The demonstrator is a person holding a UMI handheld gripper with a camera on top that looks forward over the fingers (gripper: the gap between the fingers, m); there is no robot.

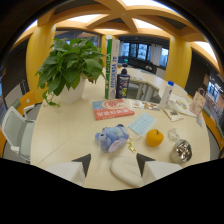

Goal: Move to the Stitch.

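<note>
The tongs (114, 162) hang above the near edge of the counter (65, 135), tipped down toward it, their two dark fingertips (83, 163) spread apart and holding nothing. A pale rounded pad (126, 172) lies on the counter between and just below the tips. The Stitch (112, 137), a blue plush toy, lies just beyond the fingers, a little left of the gap's middle. Right of it sits an orange (154, 137), and farther right a shiny metal bowl (181, 150); what it contains cannot be made out. At the far left a white pot (70, 93) holds a leafy green plant (70, 64). A red booklet (112, 109) lies beyond the Stitch, and behind it stand an upright green-and-white box (111, 66) and a dark bottle (122, 83).
</note>
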